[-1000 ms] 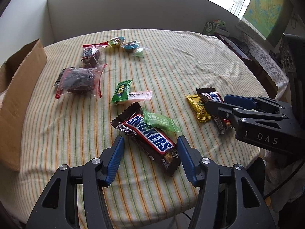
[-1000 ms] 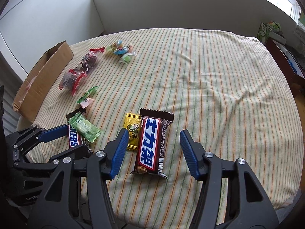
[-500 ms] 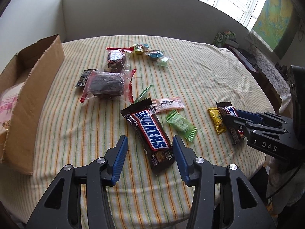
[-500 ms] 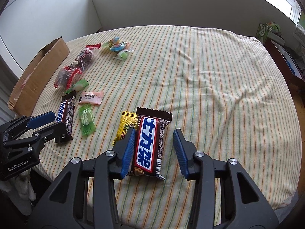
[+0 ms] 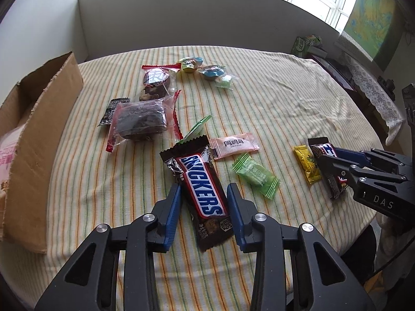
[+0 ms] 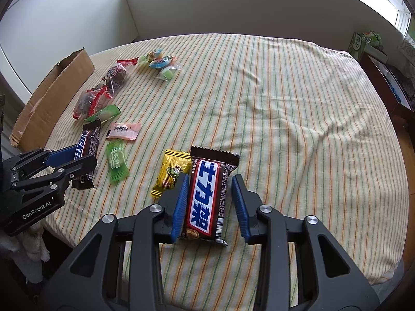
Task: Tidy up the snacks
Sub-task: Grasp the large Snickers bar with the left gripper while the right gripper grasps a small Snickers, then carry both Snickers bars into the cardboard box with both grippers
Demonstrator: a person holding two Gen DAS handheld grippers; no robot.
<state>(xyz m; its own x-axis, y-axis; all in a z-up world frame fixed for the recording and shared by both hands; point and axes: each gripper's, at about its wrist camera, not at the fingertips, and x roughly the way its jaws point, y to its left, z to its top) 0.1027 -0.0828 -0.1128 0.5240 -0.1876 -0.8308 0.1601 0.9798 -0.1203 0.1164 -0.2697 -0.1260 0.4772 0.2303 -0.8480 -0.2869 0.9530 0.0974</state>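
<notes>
A brown Snickers bar (image 5: 199, 181) lies on the striped tablecloth between the blue pads of my left gripper (image 5: 204, 189). Its jaws are closing, and a narrow gap still shows on the left side of the bar. A second brown bar with white lettering on blue (image 6: 207, 197) lies between the pads of my right gripper (image 6: 211, 178), which is also closing. Its left pad is at the wrapper and its right pad stands just clear. The left gripper (image 6: 87, 155) also shows in the right wrist view, and the right gripper (image 5: 328, 155) in the left wrist view.
An open cardboard box (image 5: 39, 155) stands at the table's left edge. Loose snacks lie around: a yellow packet (image 6: 172, 173), a green candy (image 5: 255, 175), a pink sachet (image 5: 234, 145), two clear bags of dark cake (image 5: 140, 120) and small candies (image 5: 207, 72) at the back. The table's front edge is close.
Both pairs of jaws have narrowed around their bars. The left gripper has shifted so that the Snickers bar lies lengthwise between its pads. The right gripper has kept its place.
</notes>
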